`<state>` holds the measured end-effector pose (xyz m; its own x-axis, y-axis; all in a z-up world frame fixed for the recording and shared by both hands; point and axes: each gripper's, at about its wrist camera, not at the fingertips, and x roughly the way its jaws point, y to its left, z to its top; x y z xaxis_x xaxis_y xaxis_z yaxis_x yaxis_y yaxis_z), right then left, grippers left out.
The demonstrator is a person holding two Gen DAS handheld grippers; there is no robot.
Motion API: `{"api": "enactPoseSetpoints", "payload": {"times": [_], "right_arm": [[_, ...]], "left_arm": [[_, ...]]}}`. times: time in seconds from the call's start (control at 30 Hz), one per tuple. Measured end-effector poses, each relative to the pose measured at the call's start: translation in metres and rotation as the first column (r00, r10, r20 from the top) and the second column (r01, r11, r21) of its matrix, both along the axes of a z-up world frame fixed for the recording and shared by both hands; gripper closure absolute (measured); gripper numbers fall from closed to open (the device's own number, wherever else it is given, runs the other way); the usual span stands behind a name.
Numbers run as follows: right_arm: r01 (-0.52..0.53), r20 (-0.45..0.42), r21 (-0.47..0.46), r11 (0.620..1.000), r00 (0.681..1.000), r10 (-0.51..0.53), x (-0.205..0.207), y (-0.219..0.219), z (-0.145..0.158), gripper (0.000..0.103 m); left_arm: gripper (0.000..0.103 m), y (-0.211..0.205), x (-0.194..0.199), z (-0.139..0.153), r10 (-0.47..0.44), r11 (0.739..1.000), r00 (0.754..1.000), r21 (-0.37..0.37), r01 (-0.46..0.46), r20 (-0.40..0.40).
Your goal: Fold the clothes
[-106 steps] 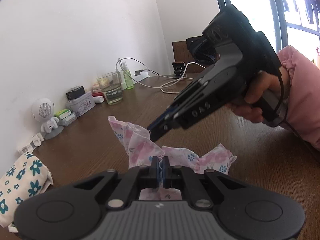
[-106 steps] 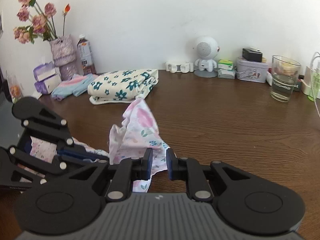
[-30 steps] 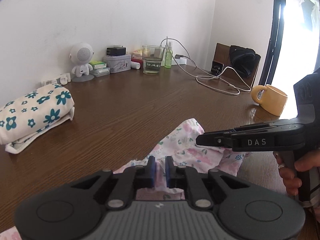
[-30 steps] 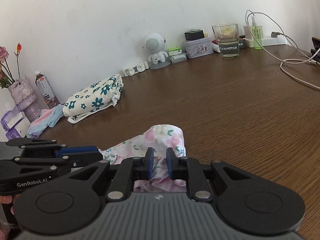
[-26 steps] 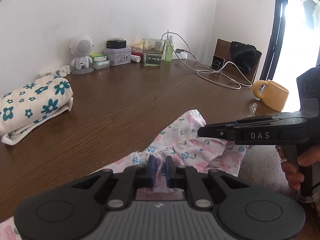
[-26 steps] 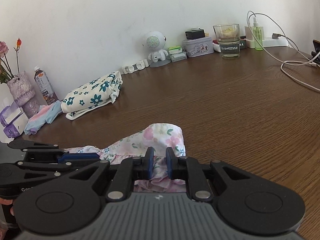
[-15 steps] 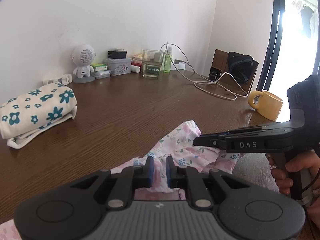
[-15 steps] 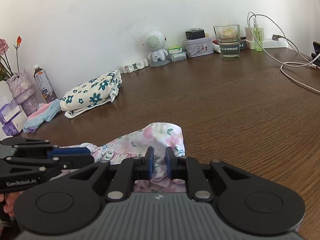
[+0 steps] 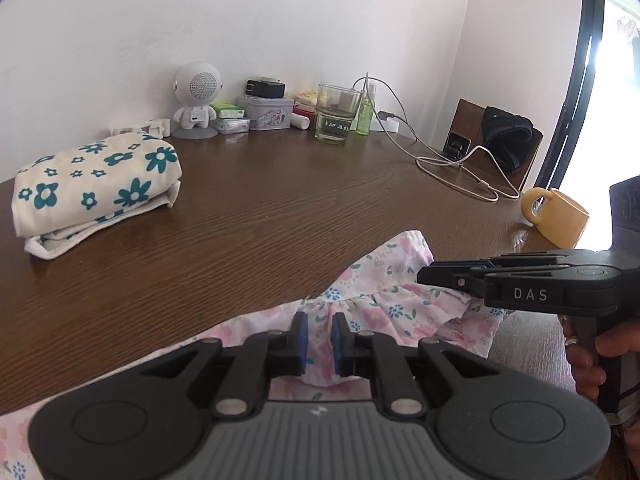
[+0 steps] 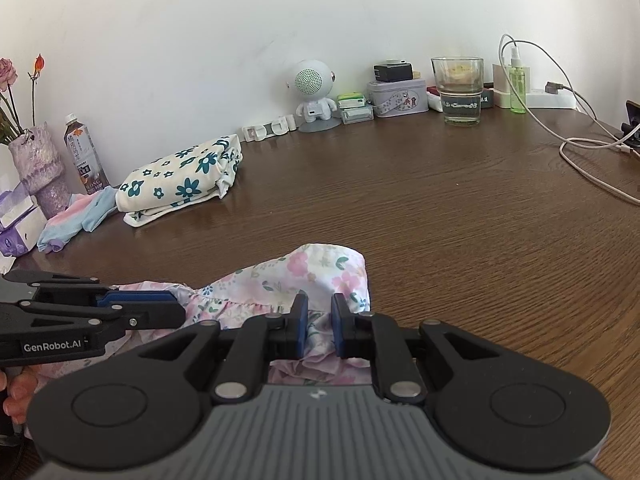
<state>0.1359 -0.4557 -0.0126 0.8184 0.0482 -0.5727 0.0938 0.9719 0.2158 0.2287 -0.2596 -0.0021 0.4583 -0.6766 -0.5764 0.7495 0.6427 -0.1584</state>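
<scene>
Risk: I'm hovering both grippers with fingers apart, nothing clamped, so the garment lying at the table's near edge may slump and lose its fold. Left gripper and right gripper are pointing level toward the far edge, side by side over the cloth.

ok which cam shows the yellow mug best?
Left wrist: the yellow mug sits whole, handle included, near the table edge at right. Right wrist doesn't show it at all; its frame ends around the white cable.
</scene>
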Motion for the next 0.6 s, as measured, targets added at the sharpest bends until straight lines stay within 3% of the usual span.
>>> {"api": "enactPoseSetpoints", "payload": {"times": [0.13,0.5,0.6], "right_arm": [[-0.001,-0.003,-0.024,1.000,1.000,0.001,0.001,0.003,0.000,0.090],[-0.006,-0.023,-0.161,0.987,1.000,0.002,0.003,0.022,0.001,0.090],[-0.006,-0.024,-0.170,0.985,1.000,0.002,0.003,0.023,0.001,0.090]], "left_arm": [[0.091,0.008,-0.007,0.012,0.030,0.999,0.999,-0.027,-0.029,0.030],[0.068,0.038,-0.017,0.025,0.063,0.994,0.998,-0.083,-0.063,-0.004],[0.049,0.052,-0.018,0.025,0.095,0.992,0.995,-0.088,-0.095,-0.009]]}}
